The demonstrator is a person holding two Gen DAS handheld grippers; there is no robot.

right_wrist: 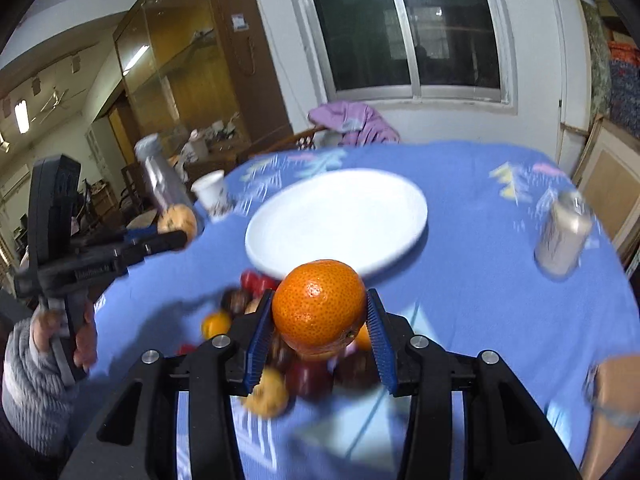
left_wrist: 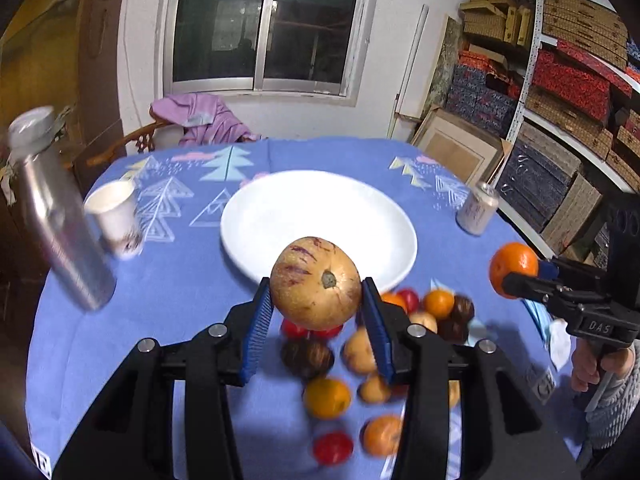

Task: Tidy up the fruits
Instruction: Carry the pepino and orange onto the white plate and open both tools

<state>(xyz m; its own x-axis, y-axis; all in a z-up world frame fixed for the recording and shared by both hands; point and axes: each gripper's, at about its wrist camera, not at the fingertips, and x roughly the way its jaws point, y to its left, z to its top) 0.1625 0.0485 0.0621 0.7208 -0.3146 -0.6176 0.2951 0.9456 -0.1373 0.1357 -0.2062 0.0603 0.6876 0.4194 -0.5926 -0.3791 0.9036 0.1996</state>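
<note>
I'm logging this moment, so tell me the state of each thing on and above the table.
Left hand-held gripper: shut on tan fruit, lifted.
Right hand-held gripper: shut on orange, lifted.
White plate: empty.
Paper cup: upright.
Can: upright.
Fruit pile: loose on tablecloth.

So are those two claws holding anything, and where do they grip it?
Yes. The left gripper pinches a tan fruit by its sides; the right gripper pinches an orange by its sides.
</note>
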